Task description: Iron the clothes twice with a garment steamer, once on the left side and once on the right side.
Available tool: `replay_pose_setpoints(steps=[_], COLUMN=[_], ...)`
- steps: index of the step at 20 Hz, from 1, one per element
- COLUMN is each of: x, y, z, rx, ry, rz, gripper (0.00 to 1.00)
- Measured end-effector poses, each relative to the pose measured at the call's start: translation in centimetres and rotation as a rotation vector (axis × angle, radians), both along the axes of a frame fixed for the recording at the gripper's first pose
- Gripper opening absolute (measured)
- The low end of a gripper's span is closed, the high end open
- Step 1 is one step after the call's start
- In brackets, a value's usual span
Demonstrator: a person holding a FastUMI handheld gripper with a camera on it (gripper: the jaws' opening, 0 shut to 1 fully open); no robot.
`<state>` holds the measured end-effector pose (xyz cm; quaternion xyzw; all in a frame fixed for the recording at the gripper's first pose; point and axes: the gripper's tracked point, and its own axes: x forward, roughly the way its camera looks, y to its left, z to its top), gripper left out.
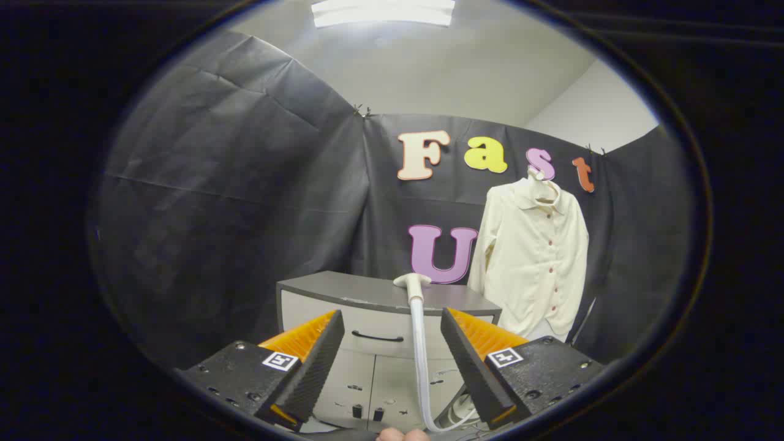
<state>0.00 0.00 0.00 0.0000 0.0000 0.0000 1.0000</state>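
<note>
Cabinet [380, 293] grey-topped, gripper [389, 334] fingers spread, holding nothing

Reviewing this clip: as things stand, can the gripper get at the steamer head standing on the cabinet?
Probably yes. The gripper is open, and the steamer head stands upright on the grey cabinet just beyond the fingers, with nothing between them.

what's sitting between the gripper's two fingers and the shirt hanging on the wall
In the gripper view, the open gripper has the steamer's white hose rising between its fingers to the steamer head. Beyond stands a grey cabinet, with the cream shirt hanging past its right end.
</note>
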Motion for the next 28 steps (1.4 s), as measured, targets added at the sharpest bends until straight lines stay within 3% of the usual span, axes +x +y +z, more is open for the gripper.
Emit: replay_pose_setpoints(steps=[16,28], x=[-0.2,2.2], y=[-0.5,0.4], z=[-3.4,-5.4], rx=[0.054,0.06], ry=[0.056,0.105], rz=[0.01,0.024], gripper=[0.97,0.97])
